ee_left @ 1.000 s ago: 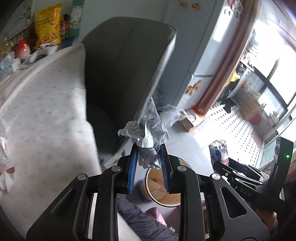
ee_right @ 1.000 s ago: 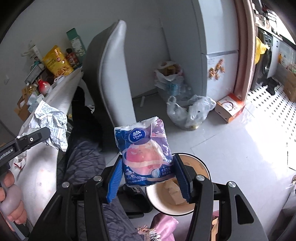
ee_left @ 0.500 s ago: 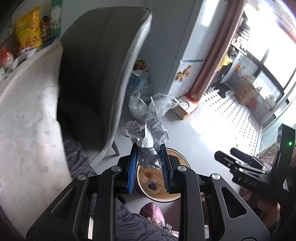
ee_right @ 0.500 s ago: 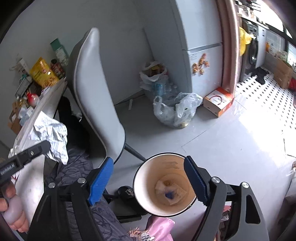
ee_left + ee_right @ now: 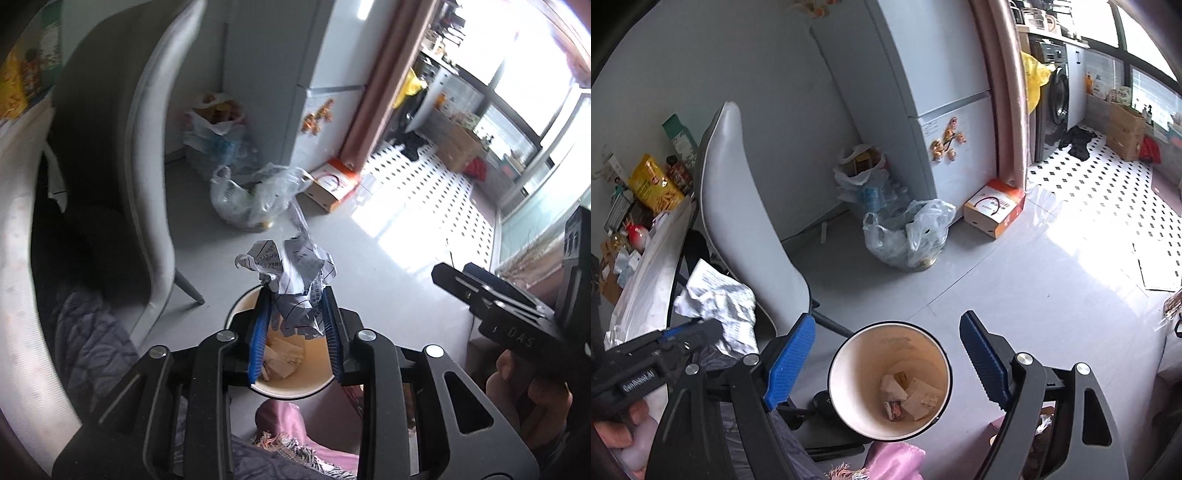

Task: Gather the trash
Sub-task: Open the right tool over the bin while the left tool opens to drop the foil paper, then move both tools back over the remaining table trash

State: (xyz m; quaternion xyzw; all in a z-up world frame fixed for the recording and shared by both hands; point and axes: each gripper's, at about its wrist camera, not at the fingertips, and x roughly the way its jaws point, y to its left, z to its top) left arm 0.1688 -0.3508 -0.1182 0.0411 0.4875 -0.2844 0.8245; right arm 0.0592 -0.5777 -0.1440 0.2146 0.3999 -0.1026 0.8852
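Left tool (image 5: pixel 295 325) grasping crumpled printed paper wad (image 5: pixel 291 275), jaws just easing apart; centre it over cream round bin (image 5: pixel 291 393) before releasing.

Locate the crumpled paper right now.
The crumpled paper sits between the left hand-held gripper pads, directly above the round bin; the right wrist view shows it beside the grey chair.
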